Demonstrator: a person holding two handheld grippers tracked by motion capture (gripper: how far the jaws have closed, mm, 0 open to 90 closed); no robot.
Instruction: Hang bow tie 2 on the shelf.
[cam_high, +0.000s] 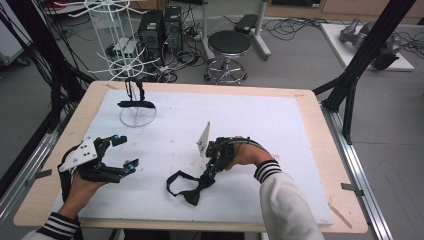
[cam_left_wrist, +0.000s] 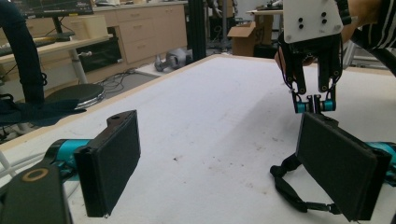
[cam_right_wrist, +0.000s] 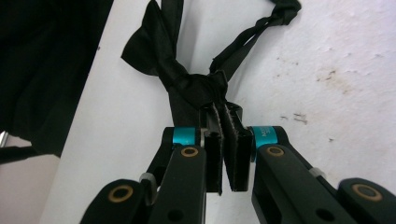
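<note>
On the white mat (cam_high: 280, 130), well in front of the wire stand (cam_high: 136, 112), the right gripper (cam_right_wrist: 223, 140) pinches the black bow tie (cam_right_wrist: 187, 86) at its knot; the high view hides that pinch. The left gripper (cam_high: 120, 152) gapes wide, empty, left of the tie.

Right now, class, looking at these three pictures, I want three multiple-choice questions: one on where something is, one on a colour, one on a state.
1. Where does the bow tie lie?
A. On the stool
B. On the white mat, under the right claw
C. On the floor

2. What colour is the bow tie?
A. Black
B. Red
C. Yellow

3. How is the right claw?
A. Wide open
B. Shut on the bow tie
C. Shut on nothing

Key: 1 B, it lies on the white mat below that claw; 2 A, it looks black in all three views; 3 B, the pads pinch the knot, while the left claw stands open.
</note>
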